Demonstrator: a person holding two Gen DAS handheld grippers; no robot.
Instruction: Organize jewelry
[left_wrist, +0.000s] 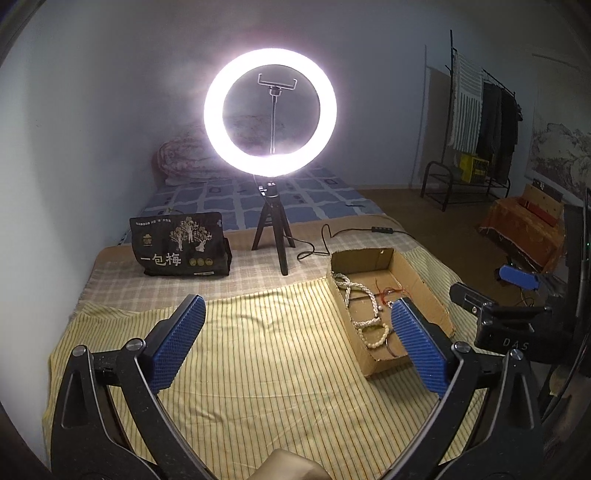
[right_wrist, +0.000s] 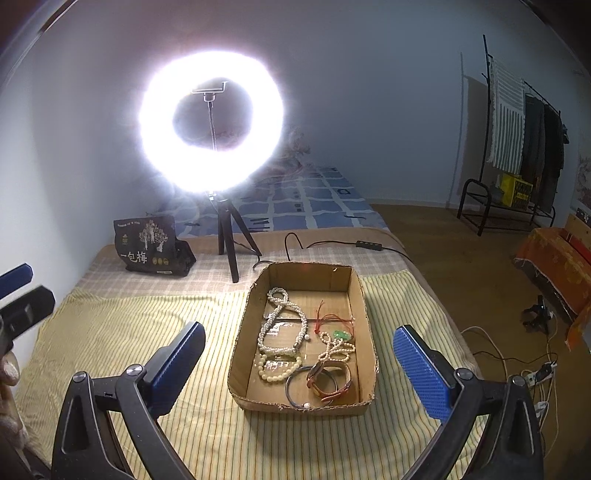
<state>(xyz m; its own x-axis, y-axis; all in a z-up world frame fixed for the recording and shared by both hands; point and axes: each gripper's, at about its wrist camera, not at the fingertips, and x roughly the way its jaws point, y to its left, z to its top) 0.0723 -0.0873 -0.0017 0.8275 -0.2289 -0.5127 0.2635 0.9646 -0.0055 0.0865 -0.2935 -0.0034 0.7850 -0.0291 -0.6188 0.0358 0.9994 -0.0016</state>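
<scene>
A cardboard box (right_wrist: 364, 306) sits on a cloth (right_wrist: 129, 332) spread over the surface, toward its right side. In the box, a long bead necklace (right_wrist: 282, 321) lies at the left, a corded pendant (right_wrist: 338, 334) at the right, and bracelets (right_wrist: 325, 380) at the near end. Behind the box stands a ring light (right_wrist: 210, 125) on a tripod, with a bag (right_wrist: 151, 245) to its left. A bed (right_wrist: 314, 206) lies behind them.

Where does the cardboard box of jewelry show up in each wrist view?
Left wrist: cardboard box at right of centre, its near end partly hidden behind the gripper's right finger.
Right wrist: cardboard box at centre, between the open jaws, whole interior visible.
Shared landmark: the ring light standing behind the box.
</scene>
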